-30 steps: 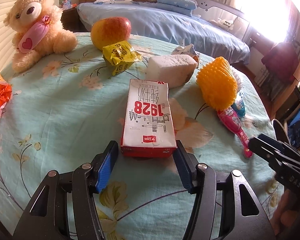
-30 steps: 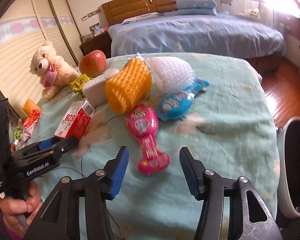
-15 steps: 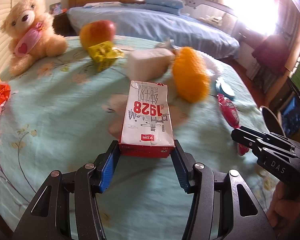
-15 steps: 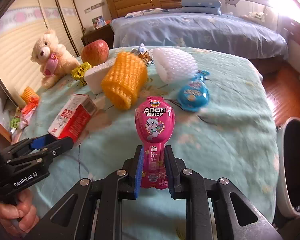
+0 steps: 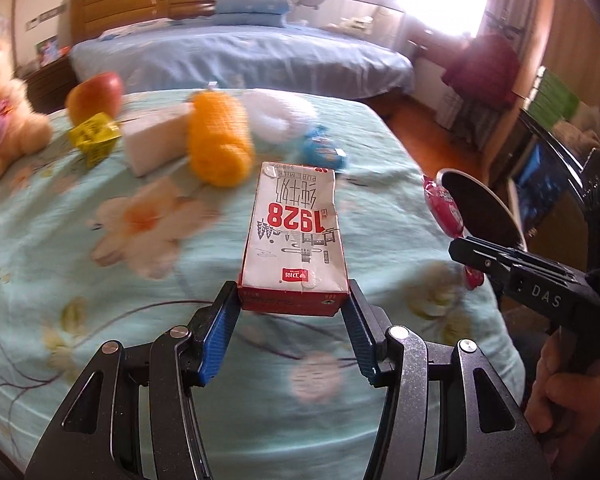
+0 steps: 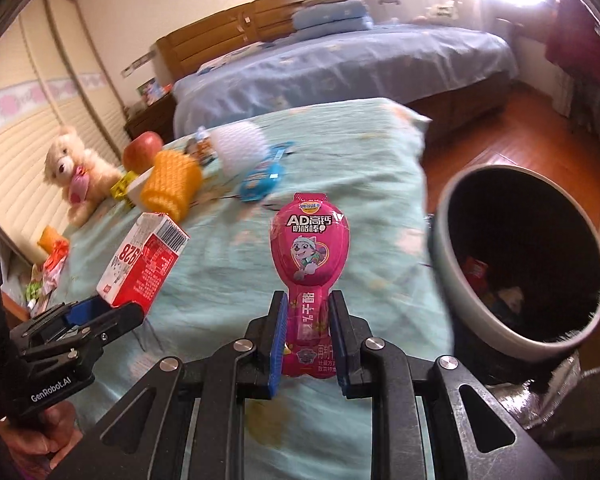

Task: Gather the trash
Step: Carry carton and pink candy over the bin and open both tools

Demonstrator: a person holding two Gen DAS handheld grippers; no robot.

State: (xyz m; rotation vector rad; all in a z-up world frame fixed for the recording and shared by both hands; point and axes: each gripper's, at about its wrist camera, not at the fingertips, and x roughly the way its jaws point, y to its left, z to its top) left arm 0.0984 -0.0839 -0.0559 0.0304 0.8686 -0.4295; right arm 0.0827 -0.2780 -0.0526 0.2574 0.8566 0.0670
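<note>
Left gripper (image 5: 292, 308): fingers half-spread, clamped on the milk carton (image 5: 294, 240), held above the table (image 5: 60, 280). Right gripper (image 6: 308, 328): fingers narrow, pinching the pink snack packet (image 6: 308, 248), raised beside the trash bin (image 6: 516, 336).

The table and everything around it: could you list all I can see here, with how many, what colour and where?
milk carton: 1, white and red, in the left gripper
pink wrapper: 1, pink, in the right gripper
bin: 1, grey rim, dark inside, beside the table, some trash in it
orange net: 1, orange, mid table
white net: 1, white, behind the orange net
blue wrapper: 1, blue, mid table
white block: 1, white, left of the orange net
yellow wrapper: 1, yellow, by the apple
apple: 1, red and yellow, far side
teddy bear: 1, cream, far left
tablecloth: 1, pale green, flowered
bed: 1, blue cover, behind the table
left gripper: 1, black, blue pads
right gripper: 1, black, blue pads
hand: 1 in each view, on a gripper handle
</note>
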